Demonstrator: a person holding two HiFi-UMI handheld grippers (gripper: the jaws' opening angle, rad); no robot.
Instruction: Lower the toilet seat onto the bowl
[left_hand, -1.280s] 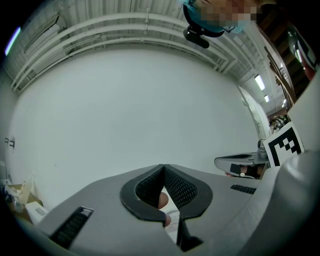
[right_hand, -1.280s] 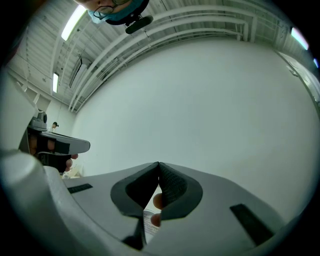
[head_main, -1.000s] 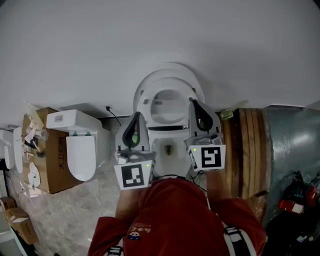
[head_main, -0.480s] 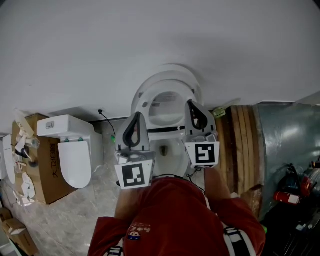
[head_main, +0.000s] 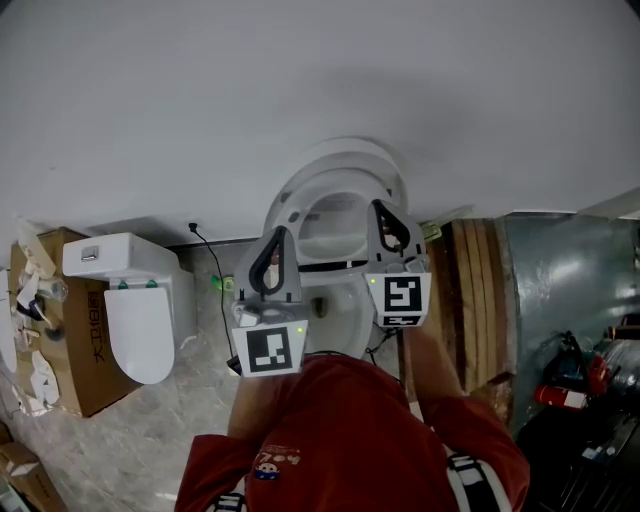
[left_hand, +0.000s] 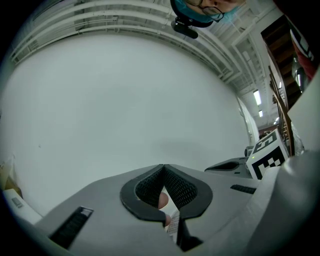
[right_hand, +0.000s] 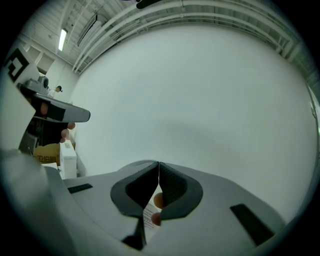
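The white toilet seat (head_main: 300, 200) stands raised against its lid (head_main: 345, 152), above the open bowl (head_main: 340, 300). My left gripper (head_main: 277, 233) is by the seat's left edge, with its jaws closed tip to tip and nothing between them (left_hand: 163, 166). At the seat's right rim, my right gripper (head_main: 382, 206) is also shut and empty (right_hand: 158, 163). Whether either tip touches the seat I cannot tell. Both gripper views face the blank white wall.
A second white toilet (head_main: 130, 300) stands on the floor to the left beside a cardboard box (head_main: 65, 340). Wooden boards (head_main: 480, 300) and a grey metal surface (head_main: 570, 280) are to the right. A black cable (head_main: 205, 250) runs down the wall.
Both grippers have shifted a little toward the toilet, the right one rolling and sliding left. The seat stays upright and both stay shut.
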